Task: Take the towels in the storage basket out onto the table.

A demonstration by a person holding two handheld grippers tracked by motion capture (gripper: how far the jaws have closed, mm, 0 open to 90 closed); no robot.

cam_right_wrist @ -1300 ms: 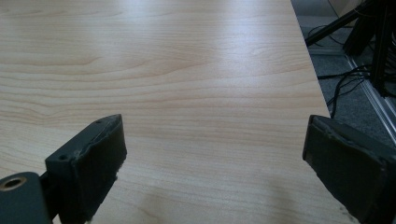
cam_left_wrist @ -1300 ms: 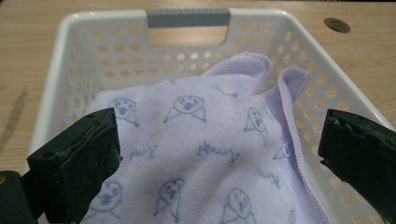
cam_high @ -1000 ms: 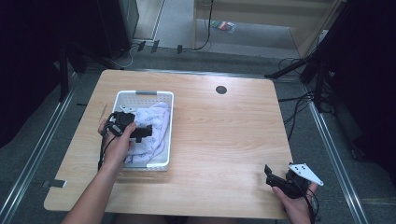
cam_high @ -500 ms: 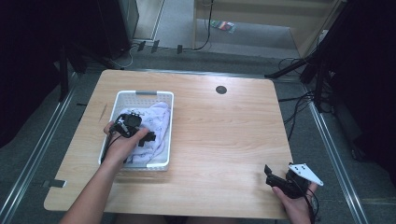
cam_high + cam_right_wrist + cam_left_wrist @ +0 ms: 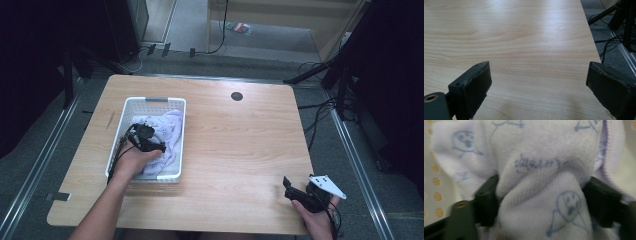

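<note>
White basket [image 5: 176, 131]: at 9 o'clock on the table [image 5: 235, 150], handle at its far rim.

Pale lilac printed cloth [image 5: 167, 134]: bunched inside the basket.

Left claw [image 5: 156, 148]: down in the basket; jaws just closing, now pinching a fold of the cloth.

Round dark grommet [image 5: 236, 96]: at 12 o'clock, well apart.

Right claw [image 5: 287, 187]: at 5 o'clock, jaws spread wide over bare wood.

Surroundings: grey floor, cables, dark stands at 2 o'clock.
</note>
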